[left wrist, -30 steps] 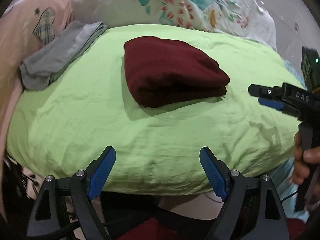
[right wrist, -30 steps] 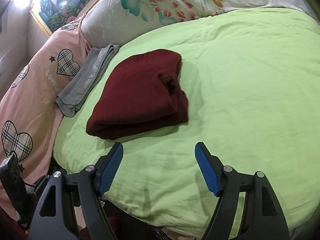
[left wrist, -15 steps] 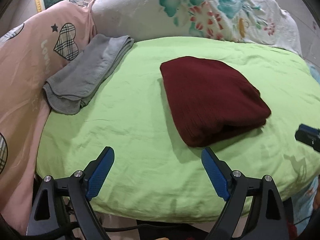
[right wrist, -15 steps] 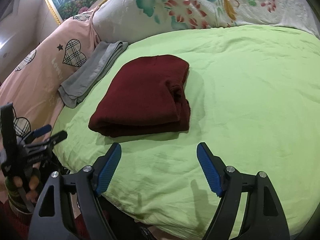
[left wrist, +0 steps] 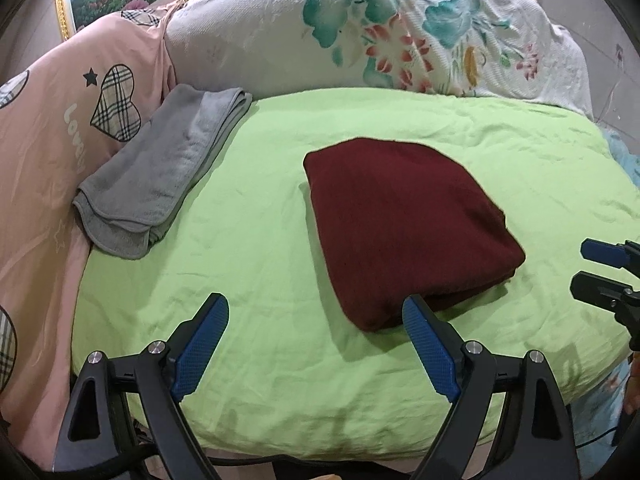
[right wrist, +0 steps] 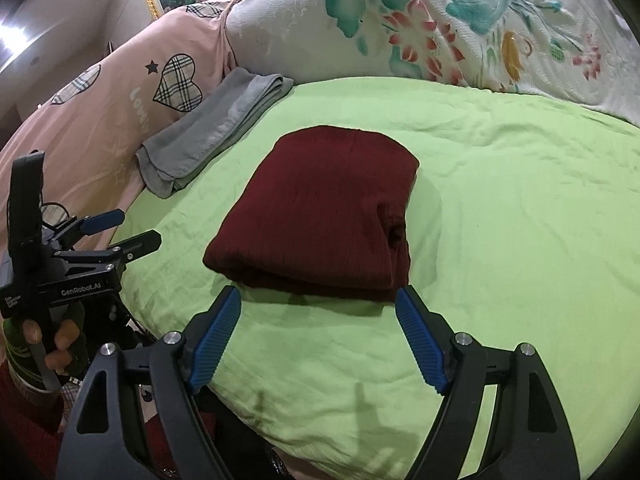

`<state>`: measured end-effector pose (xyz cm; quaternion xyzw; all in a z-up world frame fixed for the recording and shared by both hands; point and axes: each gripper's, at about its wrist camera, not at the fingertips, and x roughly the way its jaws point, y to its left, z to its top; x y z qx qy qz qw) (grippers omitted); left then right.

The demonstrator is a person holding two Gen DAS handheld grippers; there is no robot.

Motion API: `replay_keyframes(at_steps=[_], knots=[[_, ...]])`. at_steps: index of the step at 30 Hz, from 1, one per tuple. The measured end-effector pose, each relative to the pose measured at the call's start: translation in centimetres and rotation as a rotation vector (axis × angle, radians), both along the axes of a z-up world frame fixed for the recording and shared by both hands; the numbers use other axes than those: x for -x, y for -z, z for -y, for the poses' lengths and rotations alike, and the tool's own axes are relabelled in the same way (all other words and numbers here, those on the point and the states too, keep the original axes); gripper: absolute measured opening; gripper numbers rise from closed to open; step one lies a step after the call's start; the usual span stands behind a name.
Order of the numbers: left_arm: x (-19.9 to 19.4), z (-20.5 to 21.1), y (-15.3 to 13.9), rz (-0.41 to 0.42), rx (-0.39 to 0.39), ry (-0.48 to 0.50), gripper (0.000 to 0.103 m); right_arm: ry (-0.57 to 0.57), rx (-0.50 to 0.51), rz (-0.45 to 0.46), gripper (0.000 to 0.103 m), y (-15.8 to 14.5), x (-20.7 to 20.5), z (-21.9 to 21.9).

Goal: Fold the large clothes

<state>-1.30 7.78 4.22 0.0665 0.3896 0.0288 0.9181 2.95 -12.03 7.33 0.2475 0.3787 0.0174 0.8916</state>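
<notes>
1. Garment: dark red, folded into a compact stack, lying on the green sheet; in the right wrist view it sits dead centre, its thick fold edge toward 6 o'clock

2. Left gripper: jaws spread wide, nothing between the pads, no cloth touched; the garment's near corner shows just past its right finger, at about 1 o'clock

3. Right gripper: jaws spread and easing wider, nothing between them; the garment's near edge lies just beyond the tips, at 12 o'clock, apart from the pads

4. Change over the last second: both grippers have backed off and risen; in the left view the garment has slid from upper centre toward 3 o'clock and more of the pink quilt and floral pillow has come into frame

5. The right view has rolled level; the left gripper, absent from it a second ago, now shows at 9 o'clock with fingers of a hand on its handle

6. The garment's shape matches the earlier pictures: no layer lifted or shifted

7. Reading: the folding of this piece looks complete and both tools are let go of it; the grey towel at 10 o'clock is already folded

8. Likely next: fetch another piece, none in view
</notes>
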Motion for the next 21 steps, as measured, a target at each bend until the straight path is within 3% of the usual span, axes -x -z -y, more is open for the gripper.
replay_keyframes(at_steps=[14,21], knots=[[-1.3,0.2,1.2,-0.015,0.006,-0.009,0.089,-0.045,0.01,-0.053,0.08,1.5,-2.6,-1.3],[-2.8,-1.0,2.0,-0.024,0.048,-0.021,0.089,-0.003,-0.034,-0.047,0.08,2.5,-4.1,-0.1]])
